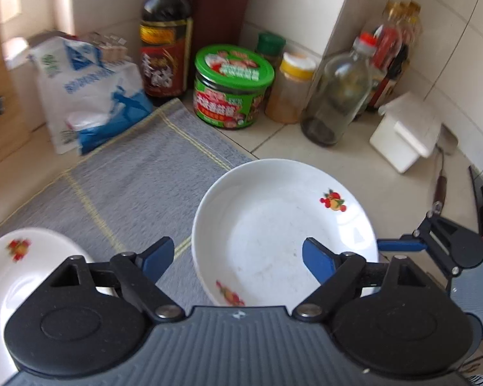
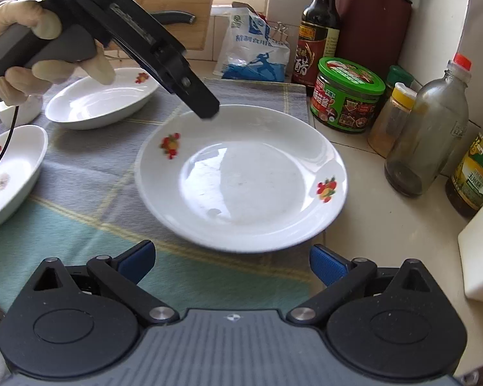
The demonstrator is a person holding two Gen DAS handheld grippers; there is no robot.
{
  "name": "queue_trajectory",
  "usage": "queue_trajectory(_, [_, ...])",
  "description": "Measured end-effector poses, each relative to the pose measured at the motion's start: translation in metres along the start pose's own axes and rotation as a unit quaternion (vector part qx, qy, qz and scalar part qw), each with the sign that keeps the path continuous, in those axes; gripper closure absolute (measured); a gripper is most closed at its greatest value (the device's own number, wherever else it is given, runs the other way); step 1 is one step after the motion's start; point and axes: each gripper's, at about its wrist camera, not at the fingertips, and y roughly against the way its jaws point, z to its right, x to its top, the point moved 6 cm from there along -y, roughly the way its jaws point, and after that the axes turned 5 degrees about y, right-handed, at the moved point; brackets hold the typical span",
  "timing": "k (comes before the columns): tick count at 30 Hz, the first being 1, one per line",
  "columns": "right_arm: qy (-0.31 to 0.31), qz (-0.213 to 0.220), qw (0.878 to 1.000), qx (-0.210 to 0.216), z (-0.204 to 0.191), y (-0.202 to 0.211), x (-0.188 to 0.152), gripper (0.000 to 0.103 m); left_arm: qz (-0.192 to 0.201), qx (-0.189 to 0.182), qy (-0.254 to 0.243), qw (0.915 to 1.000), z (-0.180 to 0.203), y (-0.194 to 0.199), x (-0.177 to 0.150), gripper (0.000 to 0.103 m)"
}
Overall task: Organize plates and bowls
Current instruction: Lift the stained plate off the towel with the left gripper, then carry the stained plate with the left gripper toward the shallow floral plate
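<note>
Big white plate (image 2: 241,177) w/ fruit decals sits flat at the right edge of the grey-green checked cloth (image 2: 80,225), its far side partly over onto the tiled counter (image 2: 386,241), just short of the green-lidded jar (image 2: 347,96) and the clear glass bottle (image 2: 428,128). Two more white dishes lie on the cloth to the left: an oval dish (image 2: 103,99) further back and another dish (image 2: 13,177) nearer, cut off by the frame edge. Left gripper (image 1: 238,257) has its blue pads apart w/ nothing between them; in the right wrist view its black finger tip hangs over the plate's far-left rim, contact can't be told. Right gripper (image 2: 232,262) is also apart and empty, hanging just short of the plate's near rim. Handling, as a guess: glazed ceramic, so stiff, prob. moderately heavy, slick under pads and chips or breaks if dropped or knocked on tile. The sloped rim is the only real grip spot, pinch it w/ one pad under the lip and one on top, away from the jars. Lift level, set down softly if stacking.
</note>
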Motion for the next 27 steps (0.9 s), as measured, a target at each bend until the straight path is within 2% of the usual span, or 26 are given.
queue_trajectory(8, [0.021,0.022,0.999,0.02,-0.052,0.024,-0.004,0.0,0.047,0.027,0.025,0.9982,-0.018,0.065,-0.044,0.009])
queue_trajectory(15, [0.043,0.035,0.997,0.059,-0.098,0.036,-0.008,0.0,0.093,0.088,0.042,0.9909,-0.027,0.114,-0.101,0.007])
queue_trajectory(21, [0.065,0.039,0.993,0.09,-0.138,0.034,-0.01,0.0,0.113,0.112,0.104,0.9818,-0.041,0.145,-0.153,0.006])
queue_trajectory(27, [0.088,0.044,0.989,0.11,-0.174,0.029,-0.007,0.0,0.105,0.125,0.124,0.9788,-0.05,0.166,-0.188,0.004])
